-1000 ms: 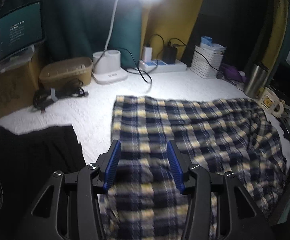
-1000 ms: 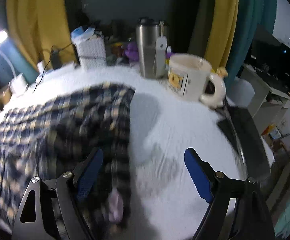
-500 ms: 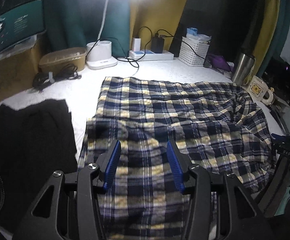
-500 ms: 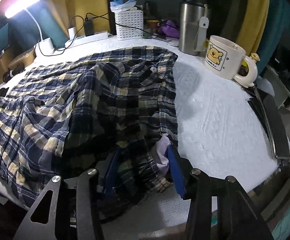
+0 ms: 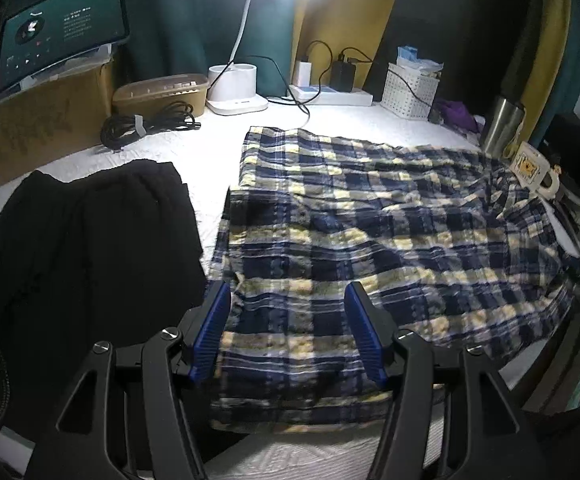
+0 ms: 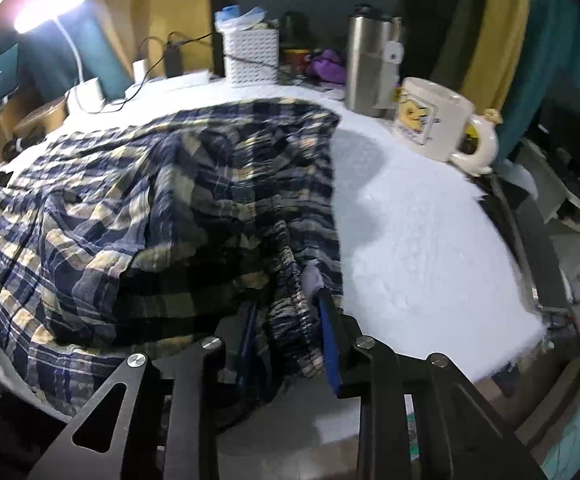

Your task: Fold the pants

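Blue-and-yellow plaid pants (image 5: 389, 232) lie spread over the white table cover (image 5: 210, 152). In the left wrist view my left gripper (image 5: 288, 288) hovers over their near left part. Its jaws are opening, and the cloth lies flat beneath them, ungripped. In the right wrist view the plaid pants (image 6: 130, 208) bunch up at their right end. My right gripper (image 6: 288, 304) is closing there on a gathered fold with a pale tag, and the blue pads (image 6: 325, 336) press on the cloth.
A black garment (image 5: 90, 240) lies left of the pants. At the back stand a lamp base (image 5: 236, 92), a power strip (image 5: 329, 96), a coiled cable (image 5: 146, 124) and a white basket (image 6: 252, 52). A steel tumbler (image 6: 369, 68) and a mug (image 6: 429, 120) stand at the right.
My left gripper drew back toward the near edge of the pants and its jaws widened. My right gripper went from wide open over bare table to narrow around the bunched cloth.
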